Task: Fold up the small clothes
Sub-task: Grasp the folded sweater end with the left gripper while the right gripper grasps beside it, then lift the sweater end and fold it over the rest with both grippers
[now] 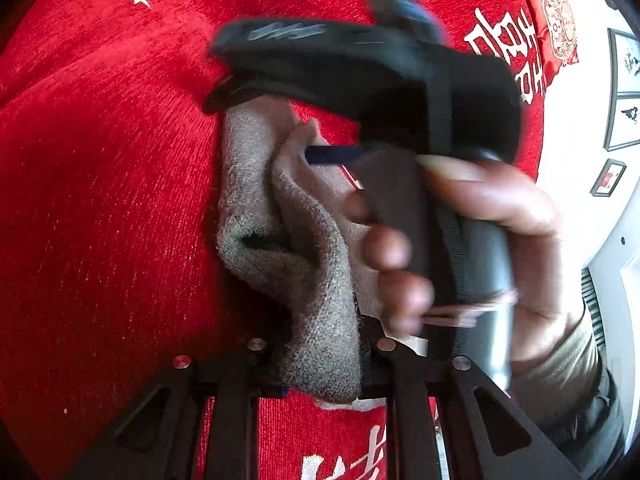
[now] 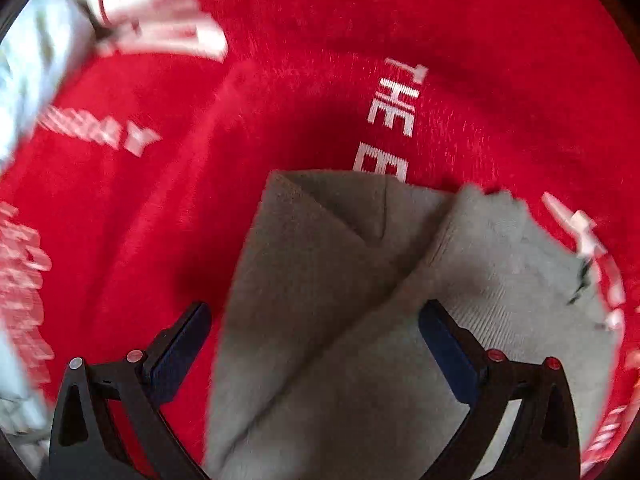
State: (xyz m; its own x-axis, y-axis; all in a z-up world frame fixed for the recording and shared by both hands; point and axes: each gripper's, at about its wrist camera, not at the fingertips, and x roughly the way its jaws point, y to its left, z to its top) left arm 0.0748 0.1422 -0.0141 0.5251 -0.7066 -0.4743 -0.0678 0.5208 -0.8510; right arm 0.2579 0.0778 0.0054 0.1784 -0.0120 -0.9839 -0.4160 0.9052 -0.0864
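Observation:
A small grey knit garment lies bunched on a red cloth. My left gripper is shut on its near end, which is pinched between the black fingers. The other gripper's black body, held by a hand, hovers over the garment in the left wrist view. In the right wrist view the grey garment lies folded over itself on the red cloth. My right gripper is open, its fingers wide apart on either side of the garment, holding nothing.
The red cloth has white lettering and covers the whole work surface. A white wall with framed pictures shows at the right edge of the left wrist view. A pale blurred fabric lies at the left edge of the right wrist view.

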